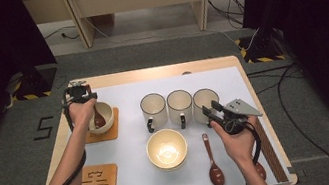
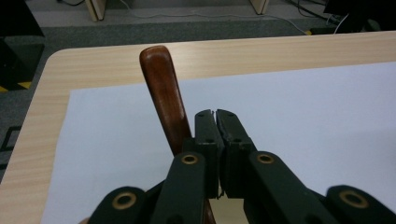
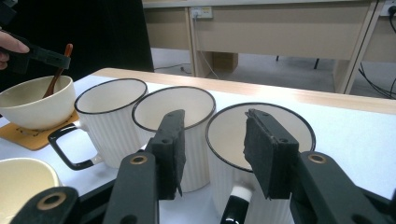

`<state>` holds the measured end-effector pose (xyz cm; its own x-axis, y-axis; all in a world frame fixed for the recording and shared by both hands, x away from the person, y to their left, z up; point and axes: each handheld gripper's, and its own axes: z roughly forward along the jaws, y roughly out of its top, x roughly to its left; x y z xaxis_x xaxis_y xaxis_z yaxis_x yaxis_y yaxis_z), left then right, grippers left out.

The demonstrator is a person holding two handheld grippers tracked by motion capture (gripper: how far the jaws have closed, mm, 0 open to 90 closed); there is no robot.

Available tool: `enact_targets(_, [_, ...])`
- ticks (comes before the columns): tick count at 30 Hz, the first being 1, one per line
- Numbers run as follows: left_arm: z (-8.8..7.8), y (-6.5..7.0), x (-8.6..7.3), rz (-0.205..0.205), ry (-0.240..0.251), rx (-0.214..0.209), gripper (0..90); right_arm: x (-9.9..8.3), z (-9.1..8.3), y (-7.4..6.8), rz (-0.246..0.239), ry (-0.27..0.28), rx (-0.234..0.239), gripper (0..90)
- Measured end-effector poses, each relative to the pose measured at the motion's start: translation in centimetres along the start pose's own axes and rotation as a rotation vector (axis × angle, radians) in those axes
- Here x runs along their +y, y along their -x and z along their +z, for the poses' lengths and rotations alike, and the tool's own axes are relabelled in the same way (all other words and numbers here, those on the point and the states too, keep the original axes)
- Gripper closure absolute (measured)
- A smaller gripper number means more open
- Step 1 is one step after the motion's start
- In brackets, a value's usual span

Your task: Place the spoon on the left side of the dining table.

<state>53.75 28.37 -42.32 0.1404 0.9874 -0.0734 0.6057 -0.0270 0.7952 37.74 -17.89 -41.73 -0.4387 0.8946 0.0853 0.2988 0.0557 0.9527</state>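
Presently, left gripper [image 2: 215,114] is hovering at upper left, jaws closed together beside the wooden spoon [image 2: 163,95] leaning in the cream bowl [image 1: 102,118]; right gripper [image 3: 215,140] is poising half-wide before the rightmost mug [image 3: 261,140].

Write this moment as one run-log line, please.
left gripper: shut, beside spoon in bowl | right gripper: open, at right mug

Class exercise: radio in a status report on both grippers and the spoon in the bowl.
Left gripper shut, wooden spoon beside its jaws, leaning in bowl. Right gripper open, facing rightmost mug. Nothing blocking.
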Motion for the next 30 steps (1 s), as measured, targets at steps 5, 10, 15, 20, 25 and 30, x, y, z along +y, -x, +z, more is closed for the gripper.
enact_targets(5, [-0.6, 0.1, 0.1, -0.008, 0.027, -0.012, 80.8, 0.1, -0.1, 0.2, 0.005, -0.003, -0.003, 57.7])
enact_targets(10, [-2.7, 0.3, -0.1, -0.015, 0.073, -0.061, 63.7, 0.4, -0.4, 1.1, 0.019, -0.015, -0.02, 57.7])
enact_targets(15, [-4.8, -0.2, -0.8, -0.041, 0.113, -0.063, 47.5, 0.7, -0.7, 2.6, 0.038, -0.054, -0.056, 58.1])
enact_targets(20, [-5.8, -0.8, -1.6, -0.055, 0.121, -0.05, 38.5, 0.7, -1.1, 3.6, 0.059, -0.087, -0.078, 58.4])
enact_targets(25, [-6.6, -1.4, -2.3, -0.073, 0.131, -0.051, 36.4, 0.4, -1.4, 4.2, 0.076, -0.121, -0.092, 58.4])
enact_targets(30, [-7.1, -1.6, -2.6, -0.074, 0.138, -0.053, 36.4, 0.4, -1.5, 4.5, 0.076, -0.154, -0.101, 58.7])
